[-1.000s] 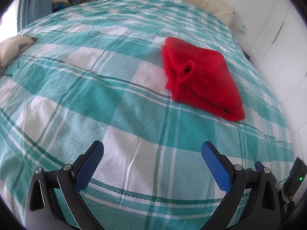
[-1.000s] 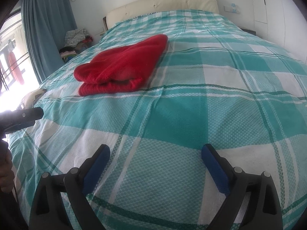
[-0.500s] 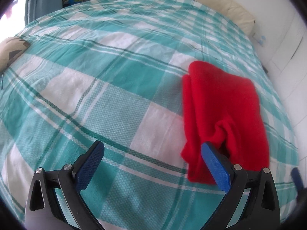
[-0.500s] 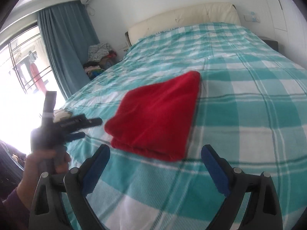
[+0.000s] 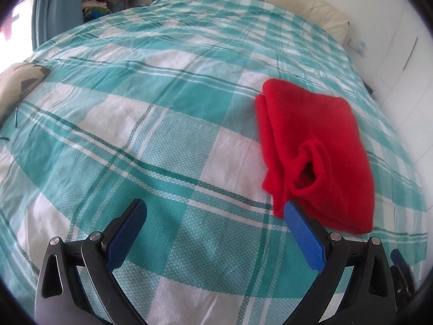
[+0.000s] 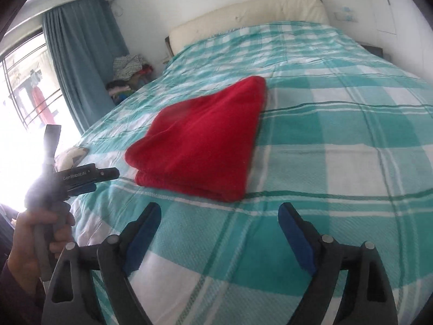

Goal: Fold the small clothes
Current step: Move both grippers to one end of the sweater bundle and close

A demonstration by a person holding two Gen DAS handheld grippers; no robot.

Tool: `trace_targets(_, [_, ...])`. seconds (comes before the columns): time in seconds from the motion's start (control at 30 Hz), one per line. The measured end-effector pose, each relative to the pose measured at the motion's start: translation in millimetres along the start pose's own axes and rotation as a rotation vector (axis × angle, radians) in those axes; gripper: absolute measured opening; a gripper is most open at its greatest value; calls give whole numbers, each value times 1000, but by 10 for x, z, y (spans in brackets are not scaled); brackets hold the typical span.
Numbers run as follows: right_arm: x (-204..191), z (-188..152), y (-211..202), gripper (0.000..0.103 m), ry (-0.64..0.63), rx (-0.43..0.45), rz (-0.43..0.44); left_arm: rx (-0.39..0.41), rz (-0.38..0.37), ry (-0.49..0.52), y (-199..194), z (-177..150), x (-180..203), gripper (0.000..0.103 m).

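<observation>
Lying on bed: a folded red cloth (image 5: 316,146) rests flat on the teal-and-white checked bed (image 5: 162,124), toward its right half in the left view, nothing gripping it.
Left claw: the left claw (image 5: 215,220) hangs above the sheet with its blue fingers (image 5: 128,233) spread wide and nothing between them; the right finger's tip sits just at the near corner of the cloth, and contact cannot be told.
Right claw: the right claw (image 6: 219,223) is likewise spread and empty, held above the sheet on the near side of the cloth (image 6: 200,140), a strip of bed (image 6: 324,162) showing between them.
Only in left view: a rolled opening (image 5: 307,169) in the cloth's near end, with layered edges down its left side; a beige patterned pillow (image 5: 19,86) at the bed's left edge.
Only in right view: the cloth's stacked folded edge (image 6: 186,187) facing the camera; the left claw (image 6: 89,180) seen from outside, off the bed's left edge and level with the cloth, held by a hand (image 6: 32,241); a bright window (image 6: 21,86).
In both views: a blue curtain (image 6: 78,54), a clothes pile (image 6: 127,75) beside the bed, and a cream headboard (image 6: 249,13).
</observation>
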State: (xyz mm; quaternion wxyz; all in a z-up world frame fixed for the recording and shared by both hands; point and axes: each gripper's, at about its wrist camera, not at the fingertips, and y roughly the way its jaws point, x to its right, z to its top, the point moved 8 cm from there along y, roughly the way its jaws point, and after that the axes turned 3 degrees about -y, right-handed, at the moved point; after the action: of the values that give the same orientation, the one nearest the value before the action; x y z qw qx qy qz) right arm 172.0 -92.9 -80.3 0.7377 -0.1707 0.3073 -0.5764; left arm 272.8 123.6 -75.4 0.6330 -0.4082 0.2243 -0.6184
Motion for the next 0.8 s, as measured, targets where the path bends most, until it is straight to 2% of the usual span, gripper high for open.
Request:
trace_targets(0.1, [136,-246,63,89,50,-63,-21,11,-9,10,-18,12,47,102])
trace_targets(0.17, [168,-364,89,89,67,-69,-24,10,-13,11,-23,13,62,102])
trace_targets(0.37, [145,-420,134,97,1,-88,-64,71,21,38,-166,77,66,102])
trace_targets(0.5, [140,-437,108,97,0,-84,-67,62,20,57,-176,39,80,102])
trace_targets(0.57, [147,-435,97,97,8,-78,-56,49,-6,55,-181,14,116,102])
trace_targets(0.63, [153,-431,92,97,17,-74,-45,46,-67,33,-208,7,188,102])
trace_targets(0.73, [165,-424,75,97,35,-63,-22,34,-154,-80,-220,173,321,102])
trace_targets(0.8, [172,-417,75,97,46,-62,-9,60,-222,-143,-222,357,461,102])
